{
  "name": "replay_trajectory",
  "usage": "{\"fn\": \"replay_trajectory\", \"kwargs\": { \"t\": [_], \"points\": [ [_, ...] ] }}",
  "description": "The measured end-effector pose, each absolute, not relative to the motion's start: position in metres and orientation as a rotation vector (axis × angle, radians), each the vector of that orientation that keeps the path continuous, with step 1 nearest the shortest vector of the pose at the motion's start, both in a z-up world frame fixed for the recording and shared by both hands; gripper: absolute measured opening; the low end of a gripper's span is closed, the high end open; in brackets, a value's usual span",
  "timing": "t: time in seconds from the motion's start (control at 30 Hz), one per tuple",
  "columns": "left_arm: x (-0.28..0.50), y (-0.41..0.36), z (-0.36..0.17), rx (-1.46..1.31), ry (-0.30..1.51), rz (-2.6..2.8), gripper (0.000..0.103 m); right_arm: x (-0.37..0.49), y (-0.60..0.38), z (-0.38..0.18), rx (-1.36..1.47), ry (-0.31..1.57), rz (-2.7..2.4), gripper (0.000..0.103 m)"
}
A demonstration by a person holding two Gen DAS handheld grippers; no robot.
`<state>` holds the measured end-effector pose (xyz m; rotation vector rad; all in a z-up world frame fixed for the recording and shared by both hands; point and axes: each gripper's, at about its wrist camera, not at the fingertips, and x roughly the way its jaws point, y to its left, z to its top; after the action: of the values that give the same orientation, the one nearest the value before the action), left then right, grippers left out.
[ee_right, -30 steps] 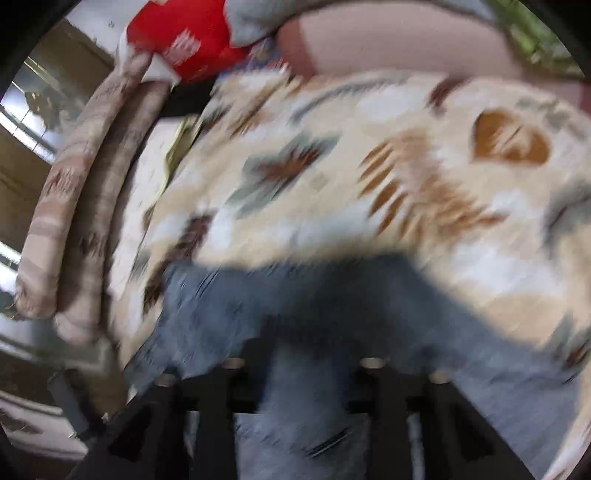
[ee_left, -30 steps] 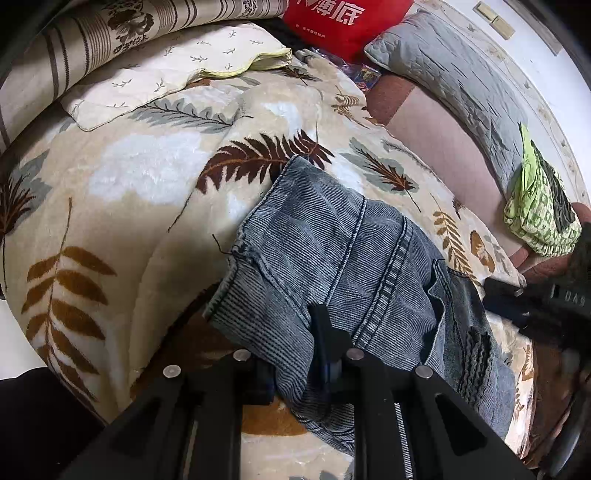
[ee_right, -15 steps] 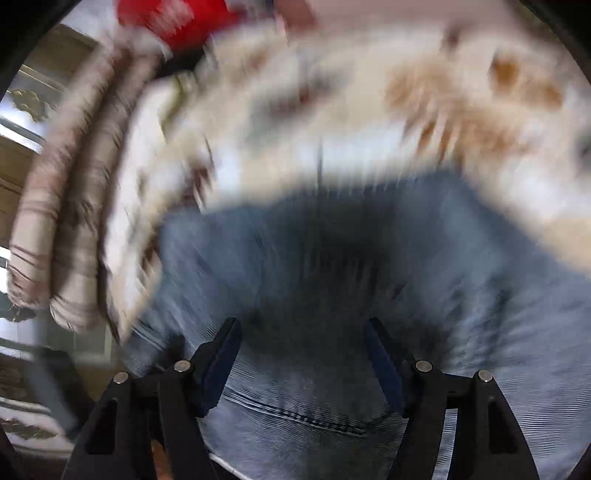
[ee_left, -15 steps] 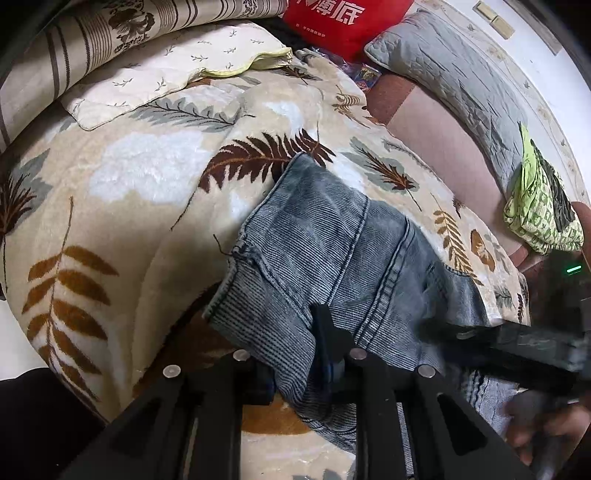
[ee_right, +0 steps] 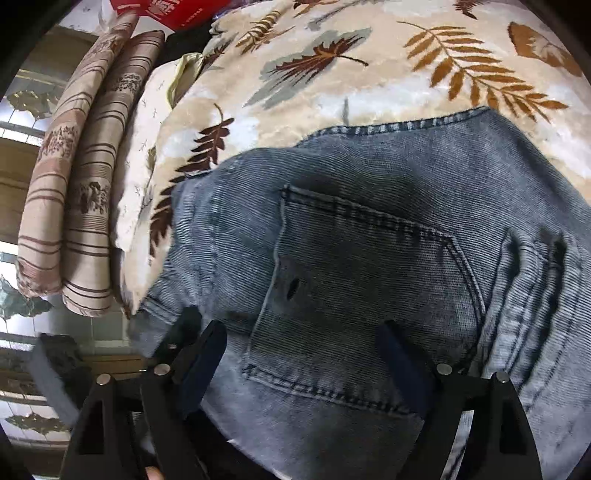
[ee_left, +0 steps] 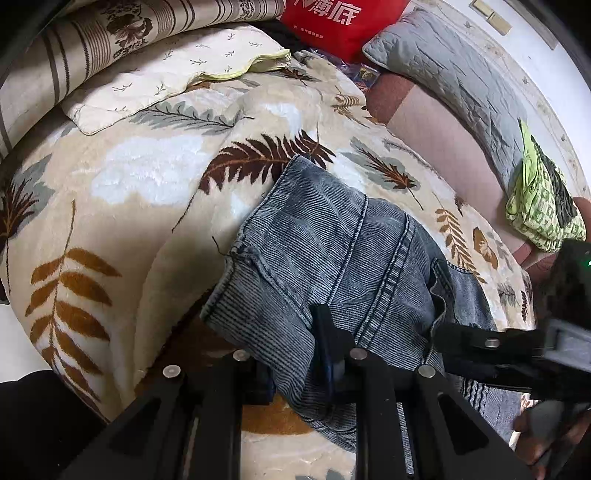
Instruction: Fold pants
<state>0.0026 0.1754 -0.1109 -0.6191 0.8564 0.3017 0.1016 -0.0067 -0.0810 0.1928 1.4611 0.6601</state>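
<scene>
Blue-grey denim pants [ee_left: 332, 251] lie folded on a cream blanket with a leaf pattern [ee_left: 129, 192]. My left gripper [ee_left: 295, 362] is shut on the near fold of the denim, which bunches up between its fingers. My right gripper [ee_left: 491, 347] reaches in from the right, low over the pants. In the right wrist view the back pocket [ee_right: 354, 295] fills the middle. There my right gripper [ee_right: 303, 354] stands wide with its jaws opening. The denim lies under and between its fingers [ee_right: 402, 358], and the pads do not press on it.
Striped cushions [ee_left: 110, 48] and a cream pillow [ee_left: 166, 81] lie at the back left. Behind the pants sit a red bag [ee_left: 332, 22] and a grey quilted pillow [ee_left: 461, 74], with a green patterned cloth [ee_left: 543, 206] at the right. The blanket drops off at the left edge.
My right gripper has come in from the right and sunk over the pants, and its jaws have spread much wider. The left gripper kept still, holding the fold.
</scene>
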Motion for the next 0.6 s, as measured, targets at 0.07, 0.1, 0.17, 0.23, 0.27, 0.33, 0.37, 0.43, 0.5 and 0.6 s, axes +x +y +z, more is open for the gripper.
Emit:
{"fn": "replay_trajectory", "kwargs": {
  "t": [0.07, 0.1, 0.17, 0.23, 0.27, 0.33, 0.37, 0.43, 0.5, 0.6],
  "points": [
    [0.002, 0.175, -0.111, -0.62, 0.855, 0.303, 0.021, 0.098, -0.01, -0.072, 0.207, 1.441, 0.67, 0.087],
    [0.002, 0.175, -0.111, -0.619, 0.856, 0.305, 0.021, 0.094, -0.014, -0.065, 0.213, 1.418, 0.676, 0.087],
    [0.001, 0.175, -0.11, -0.615, 0.855, 0.306, 0.021, 0.088, -0.019, -0.07, 0.241, 1.431, 0.687, 0.087],
    [0.001, 0.175, -0.111, -0.615, 0.857, 0.306, 0.021, 0.089, -0.011, -0.093, 0.225, 1.505, 0.685, 0.089],
    [0.0, 0.174, -0.11, -0.61, 0.856, 0.309, 0.021, 0.093, -0.01, -0.099, 0.233, 1.503, 0.687, 0.092],
    [0.001, 0.172, -0.11, -0.597, 0.854, 0.313, 0.021, 0.097, -0.011, -0.09, 0.272, 1.519, 0.673, 0.094],
    [0.001, 0.172, -0.11, -0.593, 0.855, 0.315, 0.021, 0.096, -0.005, -0.09, 0.278, 1.519, 0.676, 0.094],
    [0.001, 0.171, -0.11, -0.587, 0.854, 0.318, 0.021, 0.092, -0.015, -0.076, 0.276, 1.485, 0.681, 0.094],
    [0.002, 0.17, -0.11, -0.578, 0.854, 0.324, 0.02, 0.086, -0.036, -0.065, 0.313, 1.442, 0.689, 0.094],
    [0.002, 0.168, -0.108, -0.565, 0.851, 0.327, 0.019, 0.075, -0.071, -0.051, 0.357, 1.368, 0.671, 0.094]
  ]
}}
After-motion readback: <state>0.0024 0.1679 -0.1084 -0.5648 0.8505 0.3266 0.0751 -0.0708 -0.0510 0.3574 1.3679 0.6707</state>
